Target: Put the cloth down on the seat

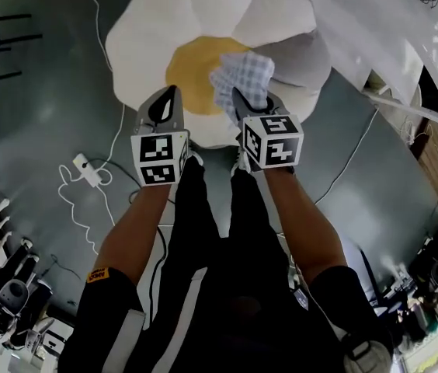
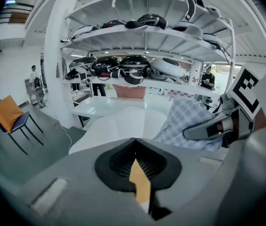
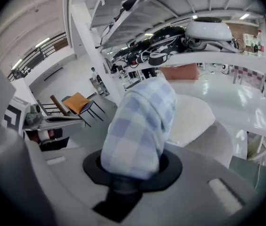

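A flower-shaped seat (image 1: 157, 22) with white petals and a yellow centre (image 1: 192, 68) lies on the grey floor in front of me. My right gripper (image 1: 250, 99) is shut on a blue-and-white checked cloth (image 1: 242, 76), which hangs bunched over the seat's centre and right petal. In the right gripper view the cloth (image 3: 140, 126) rises out of the right gripper (image 3: 133, 168), with the seat (image 3: 189, 119) behind it. My left gripper (image 1: 171, 95) hovers just left of the cloth, shut on nothing. Through the left gripper (image 2: 137, 166) only a thin yellow sliver shows; the cloth (image 2: 185, 119) is at its right.
A white power strip (image 1: 87, 169) and its cable trail over the floor at the left. A chair with an orange seat (image 2: 8, 112) stands further left. White shelves of headgear (image 2: 142, 65) rise behind the seat. White sheeting (image 1: 390, 29) hangs at the upper right.
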A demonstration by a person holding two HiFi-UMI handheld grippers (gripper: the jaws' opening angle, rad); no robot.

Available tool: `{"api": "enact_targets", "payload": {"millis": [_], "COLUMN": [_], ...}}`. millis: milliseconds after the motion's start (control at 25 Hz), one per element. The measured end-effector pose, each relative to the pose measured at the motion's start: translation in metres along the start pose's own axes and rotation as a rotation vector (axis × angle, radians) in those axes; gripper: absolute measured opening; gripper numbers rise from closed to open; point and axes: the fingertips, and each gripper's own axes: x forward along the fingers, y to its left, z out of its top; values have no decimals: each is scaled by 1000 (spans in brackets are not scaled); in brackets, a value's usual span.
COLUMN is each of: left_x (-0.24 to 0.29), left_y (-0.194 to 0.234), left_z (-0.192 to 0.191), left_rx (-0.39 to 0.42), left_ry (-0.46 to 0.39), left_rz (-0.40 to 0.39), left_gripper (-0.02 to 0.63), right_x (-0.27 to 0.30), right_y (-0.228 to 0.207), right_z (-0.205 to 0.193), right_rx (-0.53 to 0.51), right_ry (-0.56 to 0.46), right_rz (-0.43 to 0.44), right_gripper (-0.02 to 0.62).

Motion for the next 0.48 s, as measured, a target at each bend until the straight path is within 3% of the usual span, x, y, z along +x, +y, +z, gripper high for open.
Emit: {"api": "enact_targets", "payload": {"millis": [480], "left_x": [91], "left_y": [60], "left_z": [-84], "left_rx": [3], "left_ry": [93], "left_rz": [-2], "left_gripper": [0], "right_x": [137], "right_y": [-15], "right_z": [-52], "right_rx": [69], "right_ry": [56], "right_rz": [36], "right_gripper": [92]}}
